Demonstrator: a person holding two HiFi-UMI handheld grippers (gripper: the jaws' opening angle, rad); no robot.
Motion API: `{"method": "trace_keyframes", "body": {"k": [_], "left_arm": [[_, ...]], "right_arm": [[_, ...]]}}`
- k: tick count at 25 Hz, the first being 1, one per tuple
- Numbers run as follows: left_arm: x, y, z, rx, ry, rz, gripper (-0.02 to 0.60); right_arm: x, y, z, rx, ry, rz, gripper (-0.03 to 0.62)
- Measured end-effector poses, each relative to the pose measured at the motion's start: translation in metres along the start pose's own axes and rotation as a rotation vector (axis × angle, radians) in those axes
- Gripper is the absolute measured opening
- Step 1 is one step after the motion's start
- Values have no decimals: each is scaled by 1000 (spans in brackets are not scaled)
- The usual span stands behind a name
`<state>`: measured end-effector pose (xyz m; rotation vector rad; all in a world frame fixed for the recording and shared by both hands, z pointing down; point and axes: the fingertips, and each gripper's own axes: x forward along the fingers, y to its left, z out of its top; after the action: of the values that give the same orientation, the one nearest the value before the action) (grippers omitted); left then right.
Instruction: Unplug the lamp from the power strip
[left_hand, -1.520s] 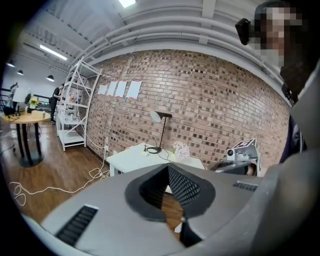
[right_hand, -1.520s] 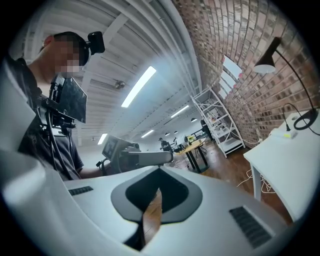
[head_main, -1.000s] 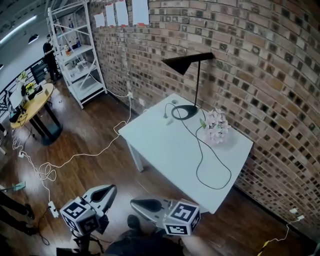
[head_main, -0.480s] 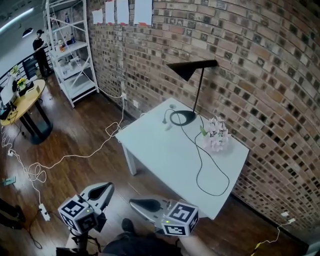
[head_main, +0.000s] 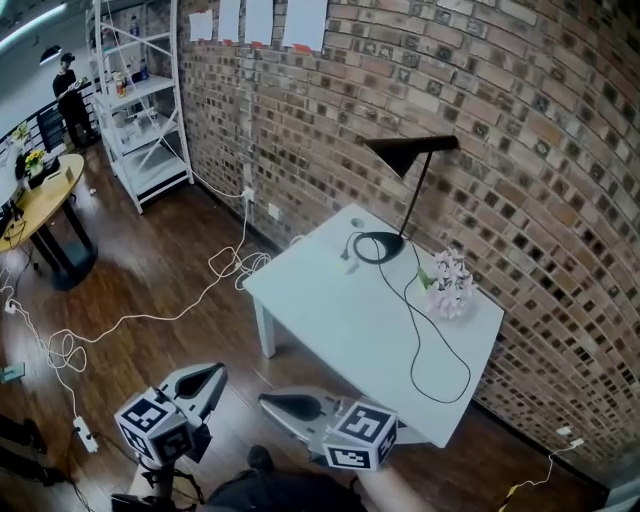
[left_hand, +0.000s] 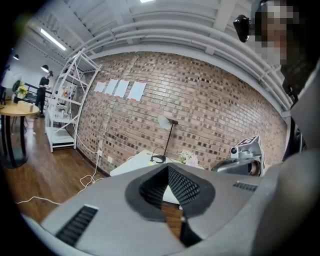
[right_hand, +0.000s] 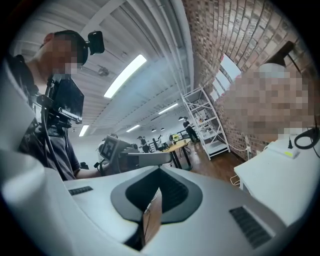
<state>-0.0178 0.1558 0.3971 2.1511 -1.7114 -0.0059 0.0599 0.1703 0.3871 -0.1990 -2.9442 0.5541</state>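
Both left gripper (head_main: 216, 373) and right gripper (head_main: 270, 404) clenched, empty; black cone-shaded lamp (head_main: 408, 152) stands on a smooth white table (head_main: 335, 310), probably laminate.

**Even overhead light, strong wide-angle bending**

Ceiling light strips (right_hand: 125, 76) above the right hand-held gripper (right_hand: 152, 210) give bright, even light and only faint shadows. The brick wall (head_main: 520, 130) beyond it bows toward the frame edges. Both gripper views darken at the corners, and the housing nearest the lens is soft.

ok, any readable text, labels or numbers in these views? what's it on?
No legible text anywhere.
Sheets of paper on the brick wall: too small to read.
Marker cubes: square patterns only, no letters or numbers.
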Motion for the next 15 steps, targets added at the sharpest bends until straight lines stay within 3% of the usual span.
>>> {"method": "trace_keyframes", "body": {"k": [8, 15], "left_arm": [[-10, 67, -2, 22, -28, -6, 9], [-17, 88, 6, -71, -30, -6, 9]], "right_arm": [[56, -9, 5, -8, 35, -24, -12], [81, -20, 4, 7, 61, -73, -12]]}}
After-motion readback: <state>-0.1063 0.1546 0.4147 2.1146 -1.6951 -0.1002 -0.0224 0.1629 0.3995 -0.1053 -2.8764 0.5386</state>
